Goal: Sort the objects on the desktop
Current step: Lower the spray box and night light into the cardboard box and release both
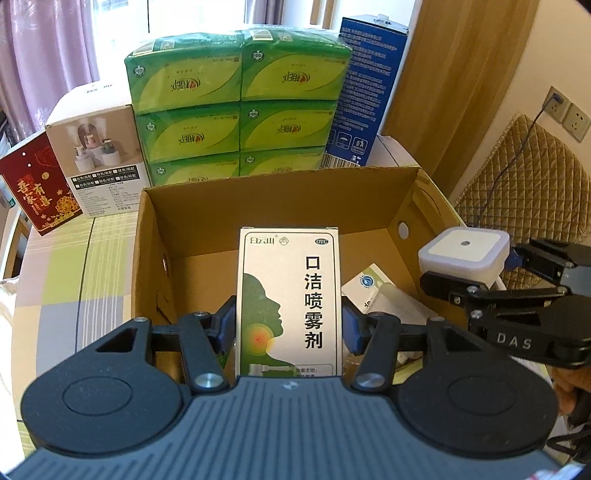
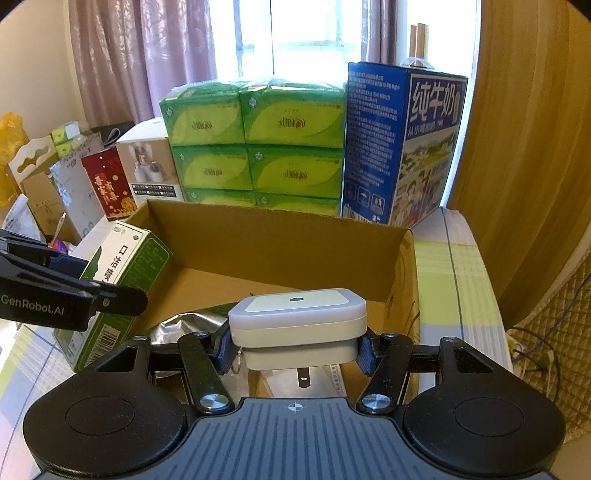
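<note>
**Pretty sure I'm steering this thing around somebody's living space**

From my end it reads as a home, not an office or lab. Pinkish-purple curtains (image 2: 147, 55) hang over a bright window (image 2: 314, 33) at 12 o'clock. The table wears a pastel checked cloth (image 1: 66, 280), and the far side at 12 is stacked with household stuff: a shrink-wrapped bundle of green tissue packs (image 1: 236, 103), a blue milk carton case (image 2: 406, 147), a white humidifier box (image 1: 99, 155) and a red festive gift box (image 1: 37, 184) around 10. At 2 o'clock there's a quilted beige cushion (image 1: 524, 184) under wall sockets (image 1: 569, 114) with a cable plugged in. An open cardboard box (image 1: 280, 199) sits centre.
</note>
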